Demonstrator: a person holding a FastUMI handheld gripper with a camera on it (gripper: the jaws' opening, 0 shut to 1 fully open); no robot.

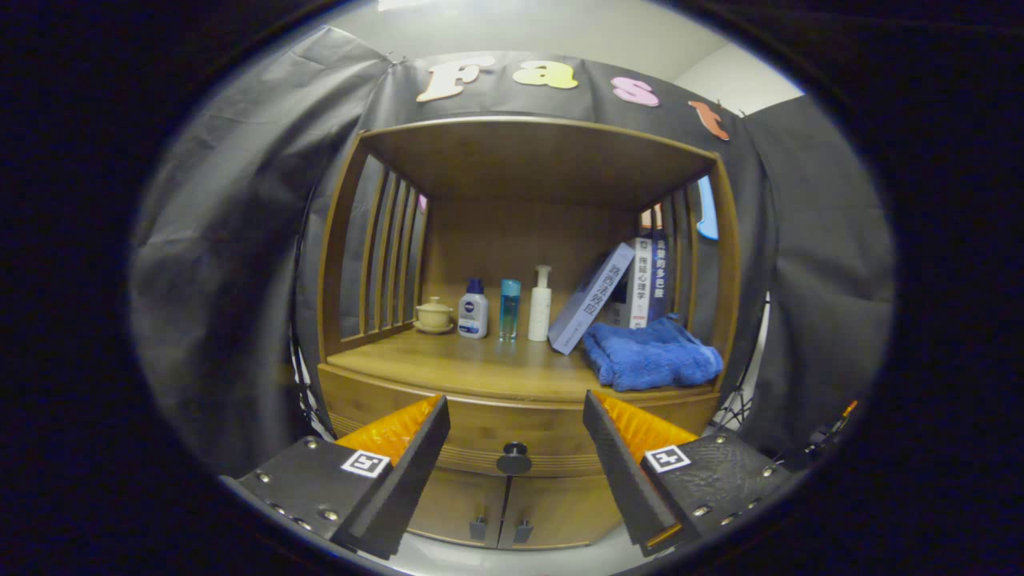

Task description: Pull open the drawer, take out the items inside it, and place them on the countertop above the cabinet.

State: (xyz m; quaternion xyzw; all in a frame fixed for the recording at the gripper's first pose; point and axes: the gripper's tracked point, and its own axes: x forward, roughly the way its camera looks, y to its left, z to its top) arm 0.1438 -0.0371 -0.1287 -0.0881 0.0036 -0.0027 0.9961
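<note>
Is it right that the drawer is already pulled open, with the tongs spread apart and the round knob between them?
Not quite. In the gripper view the drawer is closed, its front flush with the cabinet. The rest holds: the tongs are spread apart, touching nothing, and the round knob sits between them, just ahead.

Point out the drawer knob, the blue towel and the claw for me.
drawer knob (514, 459), gripper view, on its round dark face, between the open fingers.
blue towel (652, 356), gripper view, on the middle of the folded heap.
claw (516, 416), gripper view, midway between its fingertips.
</note>
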